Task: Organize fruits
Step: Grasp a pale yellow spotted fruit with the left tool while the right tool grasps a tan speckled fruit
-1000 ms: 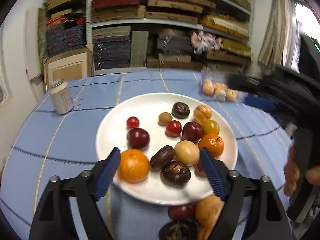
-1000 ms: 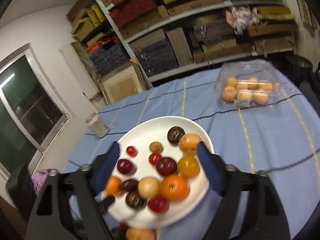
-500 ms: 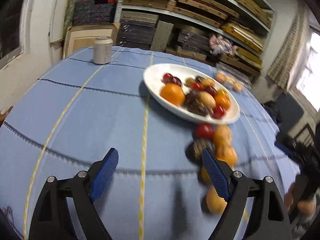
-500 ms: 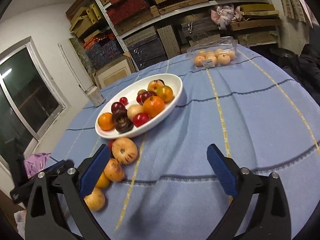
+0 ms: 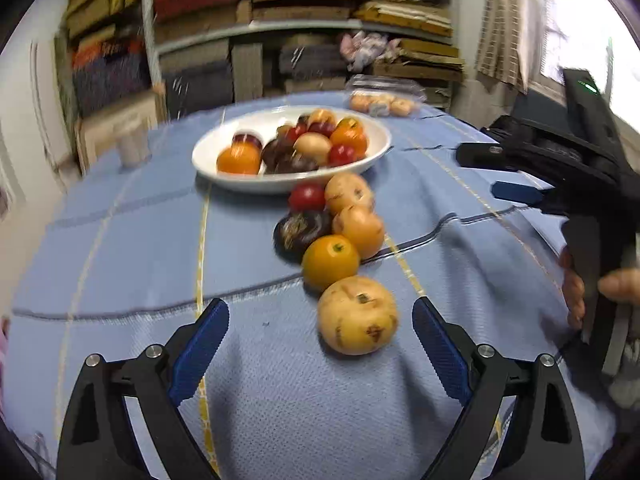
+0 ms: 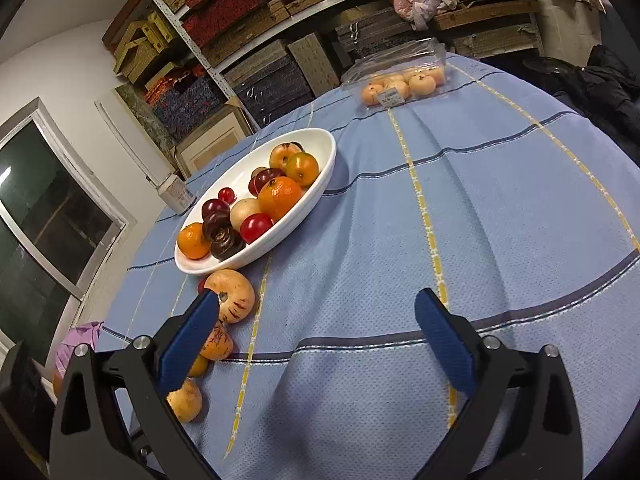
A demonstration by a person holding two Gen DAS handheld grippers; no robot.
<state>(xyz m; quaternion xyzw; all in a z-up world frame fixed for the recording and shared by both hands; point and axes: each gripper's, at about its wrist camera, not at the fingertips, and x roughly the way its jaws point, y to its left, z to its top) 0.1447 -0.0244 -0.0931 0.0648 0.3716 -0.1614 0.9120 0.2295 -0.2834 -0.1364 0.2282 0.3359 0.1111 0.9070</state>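
Observation:
A white plate (image 5: 248,182) (image 6: 320,148) holds several fruits: oranges, red tomatoes, dark plums. Loose fruits lie in a row on the blue cloth in front of it: a red tomato (image 5: 307,196), a dark fruit (image 5: 300,232), an orange one (image 5: 330,262) and a yellow spotted fruit (image 5: 357,321). My left gripper (image 5: 320,344) is open and empty, the yellow fruit just ahead of its fingers. My right gripper (image 6: 316,340) is open and empty over bare cloth; loose fruits (image 6: 232,296) lie by its left finger. It shows in the left wrist view (image 5: 520,172).
A clear plastic box of pale fruits (image 6: 404,82) (image 5: 380,102) sits at the table's far side. A can (image 6: 176,194) (image 5: 130,146) stands left of the plate. Shelves of stacked boxes (image 6: 280,40) lie behind the table. A window (image 6: 36,208) is at the left.
Both grippers have pulled back from above the plate and dropped low toward the near side of the table. The left view has swung right, bringing the loose fruits between its fingers.

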